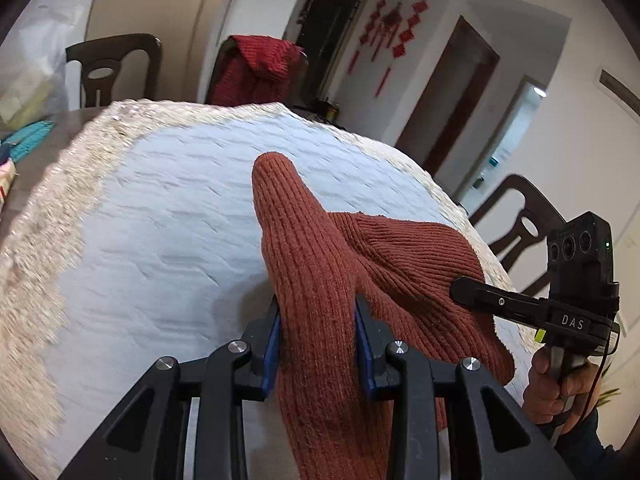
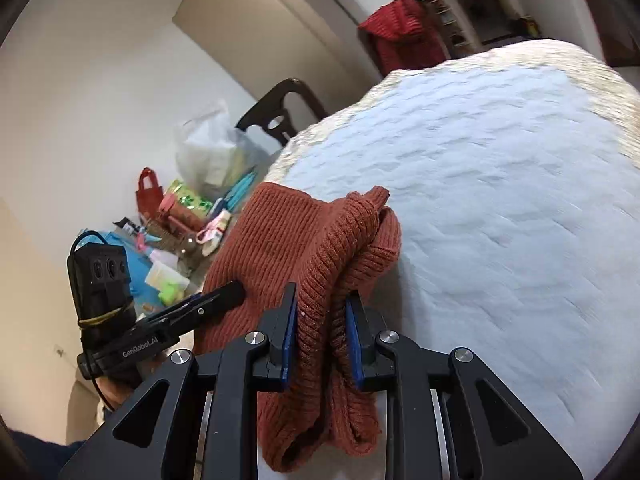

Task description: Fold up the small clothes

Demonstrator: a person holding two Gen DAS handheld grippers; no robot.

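While both grippers are clamping fabric, the left gripper (image 1: 316, 340) is pinching a long ribbed fold of the rust-brown knit garment (image 1: 360, 280) between its blue pads (image 1: 272, 344), jaws closed on it. Right gripper (image 2: 320, 332) is biting a bunched, doubled-over ribbed edge of the same garment (image 2: 304, 248), jaws closed on it too. Garment is being held up over the white quilted cloth (image 1: 160, 220), part draping below the fingers, part trailing toward the cloth; contact with the cloth is hard to tell. Cloth's fuzzy beige border (image 1: 44, 240) is lying over the table. Left view is showing the right gripper (image 1: 460, 290) touching the knit, with a hand (image 1: 560, 384) on its handle. Dark chairs (image 1: 112, 68) are standing behind, one carrying a red knit piece (image 1: 256, 68). Cluttered items (image 2: 180, 220) are sitting off to the left.
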